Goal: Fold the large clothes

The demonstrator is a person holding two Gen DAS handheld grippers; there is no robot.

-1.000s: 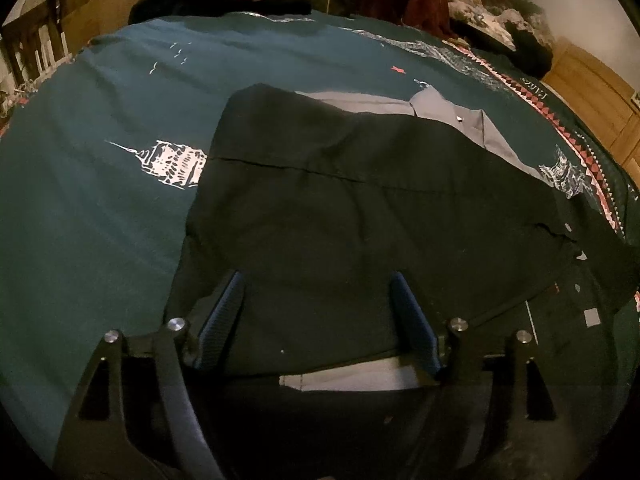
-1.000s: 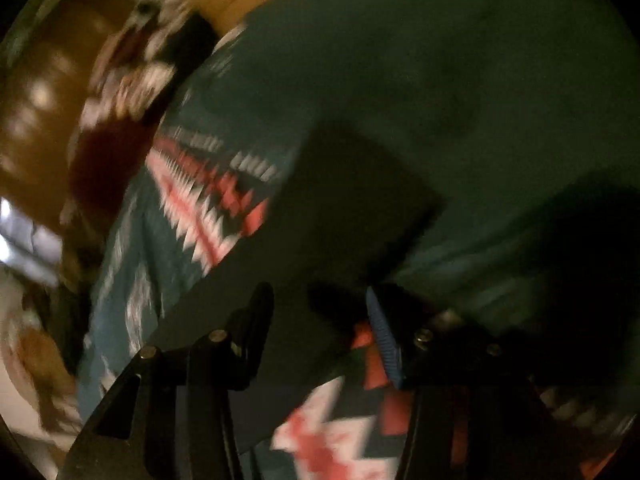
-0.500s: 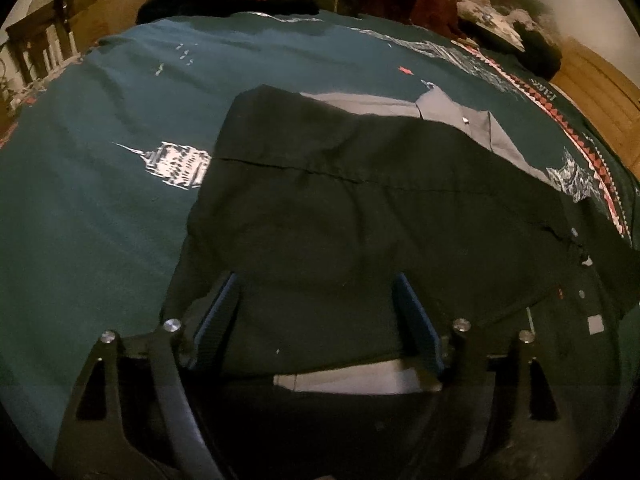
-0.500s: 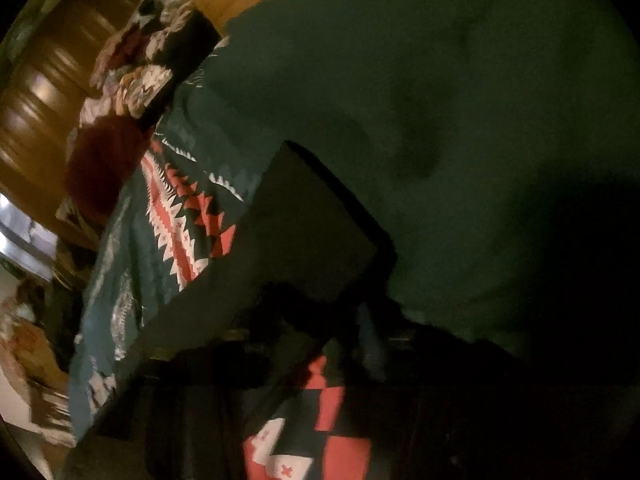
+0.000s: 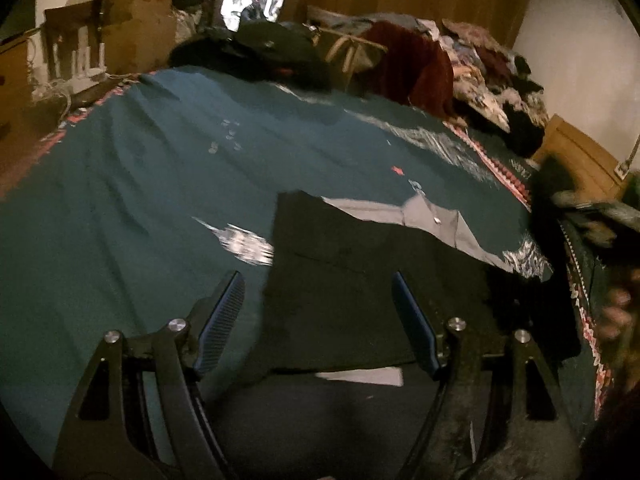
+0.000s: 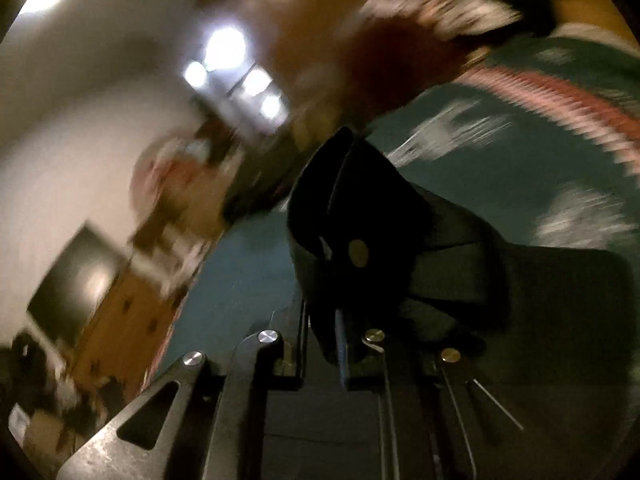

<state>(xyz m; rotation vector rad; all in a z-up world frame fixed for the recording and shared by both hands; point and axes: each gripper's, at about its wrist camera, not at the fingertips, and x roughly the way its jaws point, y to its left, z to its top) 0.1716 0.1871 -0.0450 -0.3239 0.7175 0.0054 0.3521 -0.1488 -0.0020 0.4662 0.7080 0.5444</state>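
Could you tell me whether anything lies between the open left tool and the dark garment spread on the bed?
Nothing visible does: the left tool hangs open above the dark garment on the teal bedspread, with only air between.

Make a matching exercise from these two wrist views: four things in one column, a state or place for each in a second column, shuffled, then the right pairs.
Things
1. left gripper
2. right gripper
3. dark, nearly black garment with a grey lining
4. dark red cloth in the pile of clothes

States and places
A. spread mostly flat on the teal patterned bedspread
B. jaws wide apart, gripping nothing
C. heaped at the far edge of the bed
D. jaws just closed, pinching a fold of dark cloth

Pairs: 1-B, 2-D, 3-A, 4-C
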